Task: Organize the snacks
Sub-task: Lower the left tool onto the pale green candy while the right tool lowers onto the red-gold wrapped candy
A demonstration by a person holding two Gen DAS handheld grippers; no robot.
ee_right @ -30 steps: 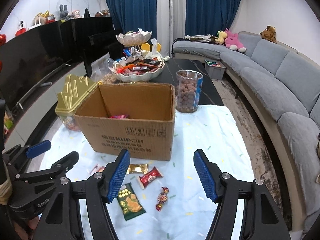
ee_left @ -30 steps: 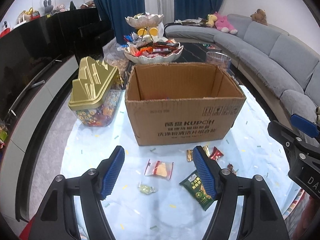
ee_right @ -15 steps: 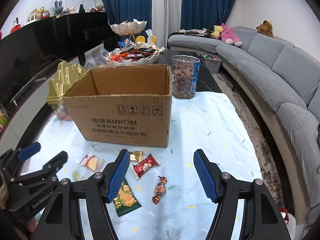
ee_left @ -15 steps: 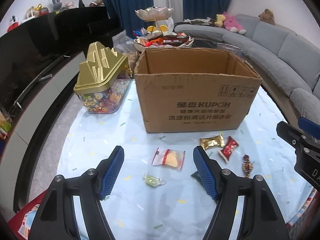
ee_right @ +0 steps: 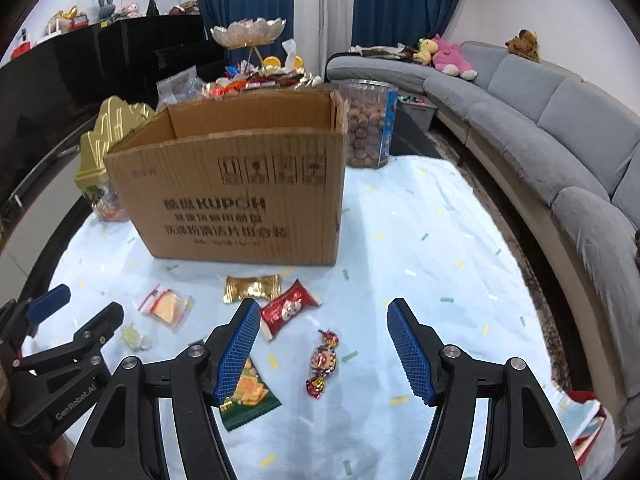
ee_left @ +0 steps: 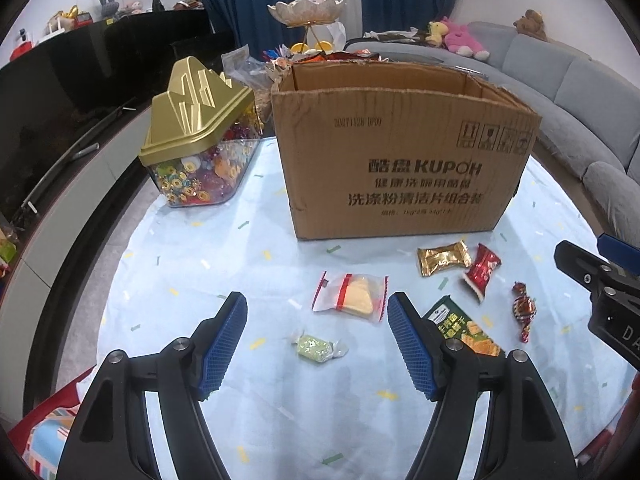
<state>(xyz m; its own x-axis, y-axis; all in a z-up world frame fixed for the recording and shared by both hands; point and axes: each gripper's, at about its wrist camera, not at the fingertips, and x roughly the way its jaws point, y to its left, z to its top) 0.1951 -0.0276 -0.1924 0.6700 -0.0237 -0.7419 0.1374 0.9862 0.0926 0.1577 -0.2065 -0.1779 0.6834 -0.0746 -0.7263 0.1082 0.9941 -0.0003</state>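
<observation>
An open cardboard box [ee_left: 404, 168] stands at the far middle of a table covered by a pale blue cloth [ee_left: 192, 264]. To its left sits a clear candy container with a gold lid [ee_left: 196, 136]; behind its right corner stands a clear jar of brown balls [ee_right: 368, 124].

The loose snacks lie on the cloth just in front of the box. From left to right: a small green candy [ee_left: 318, 346], a clear packet with a yellow wedge [ee_left: 352, 298], a gold wrapper [ee_left: 442, 258], a red packet [ee_left: 482, 272], a green biscuit packet [ee_left: 466, 330] and a twisted foil candy [ee_left: 523, 312].

The left gripper [ee_left: 316, 342] hangs over the near left part of the spread, its fingers wide apart and gripping nothing; the green candy lies on the cloth between them, the clear packet just beyond. The right gripper [ee_right: 322, 346] hangs over the near right part, fingers equally wide and empty, with the twisted foil candy on the cloth between them and the green biscuit packet partly under its left finger [ee_right: 236, 354].
</observation>
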